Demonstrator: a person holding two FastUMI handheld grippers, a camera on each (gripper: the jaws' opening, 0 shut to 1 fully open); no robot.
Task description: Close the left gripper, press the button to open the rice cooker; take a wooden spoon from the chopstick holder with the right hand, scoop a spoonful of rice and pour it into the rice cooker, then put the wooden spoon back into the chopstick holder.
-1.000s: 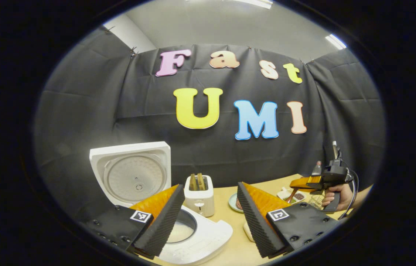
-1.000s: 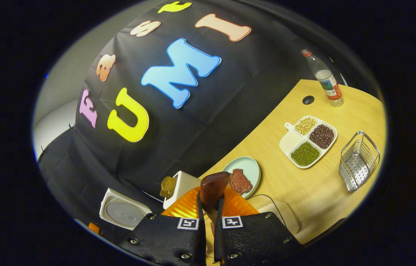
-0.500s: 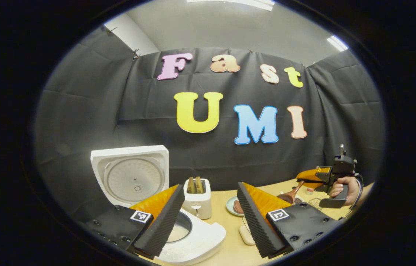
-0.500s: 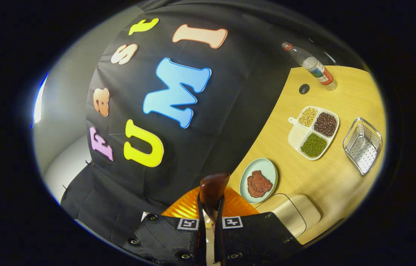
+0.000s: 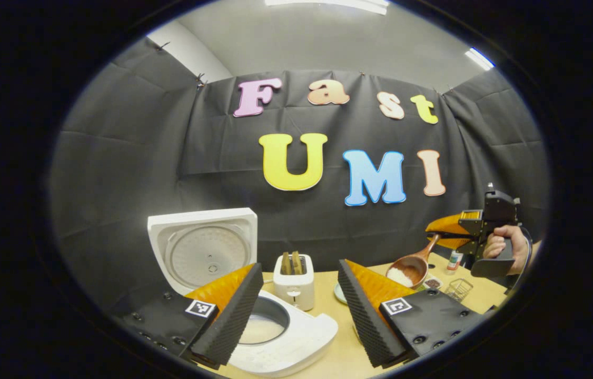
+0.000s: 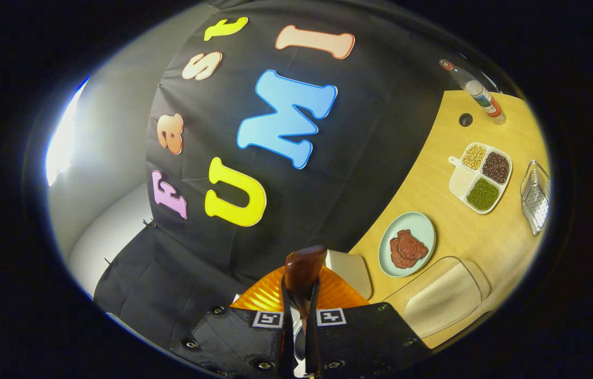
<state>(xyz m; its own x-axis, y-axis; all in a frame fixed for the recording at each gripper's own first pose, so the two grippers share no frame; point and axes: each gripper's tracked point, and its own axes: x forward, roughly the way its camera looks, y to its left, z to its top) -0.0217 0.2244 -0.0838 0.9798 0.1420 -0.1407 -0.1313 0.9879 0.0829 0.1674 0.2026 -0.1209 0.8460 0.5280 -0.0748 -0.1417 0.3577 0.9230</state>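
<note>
wooden, reddish-brown spoon hangs in the air over the right part of the pale wood table, its bowl loaded with white rice, its handle pinched between both fingers of the right hand-held gripper; in the right gripper view the spoon's handle end pokes up out of that tight clamp. the left hand-held gripper stands with its jaws wide apart and nothing between them, low over the table's near edge. just under its left finger sits the white square rice cooker, lid raised upright at the back, round inner pot open to the air with a pale layer at the bottom. open air lies between spoon and cooker, above a white toaster with two slices in its slots. toward the table's far right edge stand a white divided dish of beans, an empty wire-and-steel chopstick holder, a clear bottle and a pale green plate of red meat.
</note>
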